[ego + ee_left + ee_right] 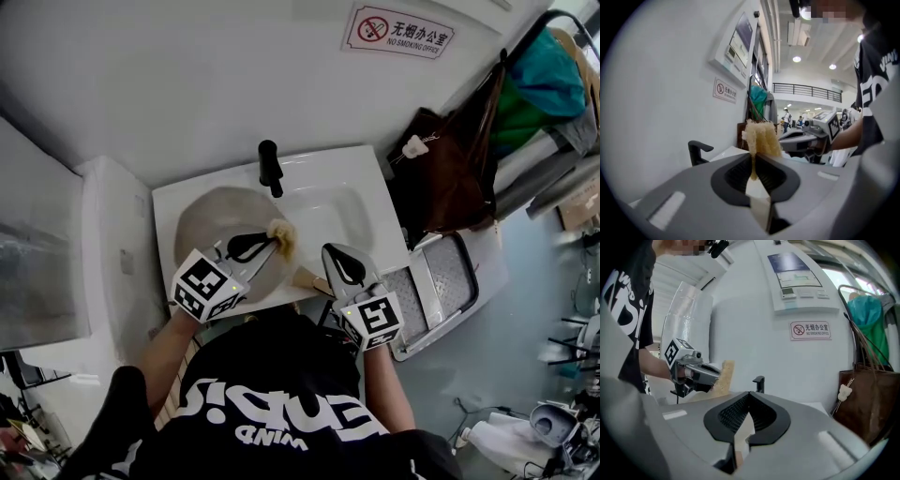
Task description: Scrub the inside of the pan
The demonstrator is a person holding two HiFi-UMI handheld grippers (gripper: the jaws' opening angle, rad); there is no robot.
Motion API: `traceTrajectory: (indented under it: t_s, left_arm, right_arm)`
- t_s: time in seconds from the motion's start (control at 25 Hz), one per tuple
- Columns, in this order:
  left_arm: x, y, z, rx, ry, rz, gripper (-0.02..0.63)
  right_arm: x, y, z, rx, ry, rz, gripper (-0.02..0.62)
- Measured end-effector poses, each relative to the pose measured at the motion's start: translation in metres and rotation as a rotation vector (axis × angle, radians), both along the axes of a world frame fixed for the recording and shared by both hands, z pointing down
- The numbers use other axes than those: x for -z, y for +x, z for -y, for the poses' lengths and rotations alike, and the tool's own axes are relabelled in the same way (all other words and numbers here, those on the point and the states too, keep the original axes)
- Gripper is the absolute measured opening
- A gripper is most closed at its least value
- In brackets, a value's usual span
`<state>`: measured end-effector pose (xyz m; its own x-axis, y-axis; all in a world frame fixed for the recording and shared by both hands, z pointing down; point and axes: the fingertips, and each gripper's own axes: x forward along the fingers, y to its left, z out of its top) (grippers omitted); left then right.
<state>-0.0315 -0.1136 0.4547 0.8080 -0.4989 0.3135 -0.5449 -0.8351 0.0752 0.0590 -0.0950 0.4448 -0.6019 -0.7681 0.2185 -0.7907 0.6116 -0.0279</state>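
Holding loofah scrubber in left gripper, seemingly lifted off pan; right gripper pinched closed, empty. Scrubbing likely finished or paused.

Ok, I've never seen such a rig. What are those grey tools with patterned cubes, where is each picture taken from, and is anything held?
No robot: a person holds a two-jaw gripper in each hand, and the marker cubes belong to them. The head view looks down from the person's head. The two gripper views ride on the grippers, looking along their jaws. Below is a white sink with a black faucet, and a grey pan sits at its left side. The left gripper is clamped on a yellow scrubbing sponge. The right gripper is shut, with nothing between its jaws.
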Motion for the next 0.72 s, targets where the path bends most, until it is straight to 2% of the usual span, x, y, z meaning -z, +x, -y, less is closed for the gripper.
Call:
traceTrajectory:
  t_s: [0.28, 0.48, 0.72]
  left_arm:
    - [-0.002, -0.008, 0.001, 0.088, 0.067, -0.097, 0.025]
    - [-0.019, -0.018, 0.003, 0.133, 0.089, -0.078, 0.025]
    - [-0.029, -0.027, 0.005, 0.173, 0.090, -0.071, 0.025]
  right_arm:
    - [-0.003, -0.010, 0.001, -0.016, 0.012, 0.049, 0.009]
    - [-0.019, -0.006, 0.005, -0.063, 0.008, 0.019, 0.009]
    - [-0.031, -0.001, 0.004, -0.093, -0.012, 0.033, 0.009]
